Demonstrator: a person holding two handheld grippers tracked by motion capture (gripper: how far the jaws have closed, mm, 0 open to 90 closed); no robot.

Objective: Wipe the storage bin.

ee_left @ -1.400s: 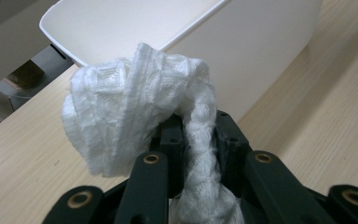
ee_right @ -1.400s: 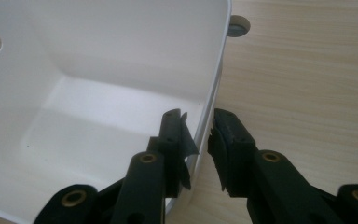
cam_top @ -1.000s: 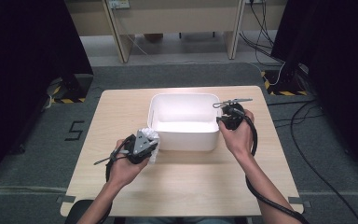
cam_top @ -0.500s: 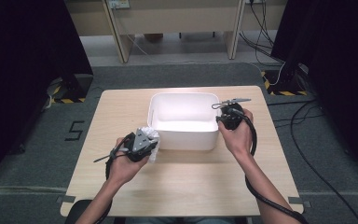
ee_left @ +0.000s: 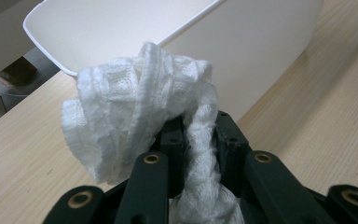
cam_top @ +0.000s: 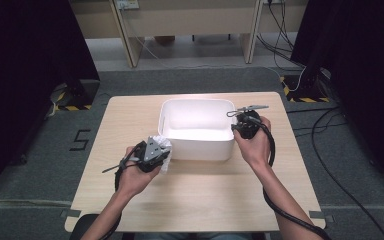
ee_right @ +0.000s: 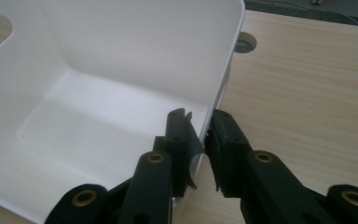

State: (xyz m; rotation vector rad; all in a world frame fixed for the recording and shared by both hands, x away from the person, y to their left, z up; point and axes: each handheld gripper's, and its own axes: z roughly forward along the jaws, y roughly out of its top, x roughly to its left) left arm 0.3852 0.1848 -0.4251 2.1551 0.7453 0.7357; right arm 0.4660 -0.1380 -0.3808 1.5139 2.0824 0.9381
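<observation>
The left gripper (cam_top: 152, 154) holds a white cloth (ee_left: 140, 107), its jaws closed down on a twisted strand of it while the rest bunches up loose above them; in the high view the cloth (cam_top: 164, 149) sits just off the near left corner of the bin (cam_top: 196, 146), over the bench (cam_top: 130, 115) and not yet above the opening. The cloth looks light, soft and limp, with an open waffle-like weave, so it should sag and swing from wherever it is pinched and will not slip easily, though a thin strand could pull through; a grip on the thick bunch would carry it more surely than one on a trailing end. The right gripper (ee_right: 198, 133) has its jaws nearly closed across the bin's right wall (ee_right: 223, 79), one inside and one outside, close to the near right corner; they seem to be pinching the rim, though the contact itself is hard to make out. The bin is thin, stiff, smooth plastic, empty and probably light, so it could slide on the bench or flex if pushed; the rim near a corner, where it is stiffest, is a sensible place to steady it.
</observation>
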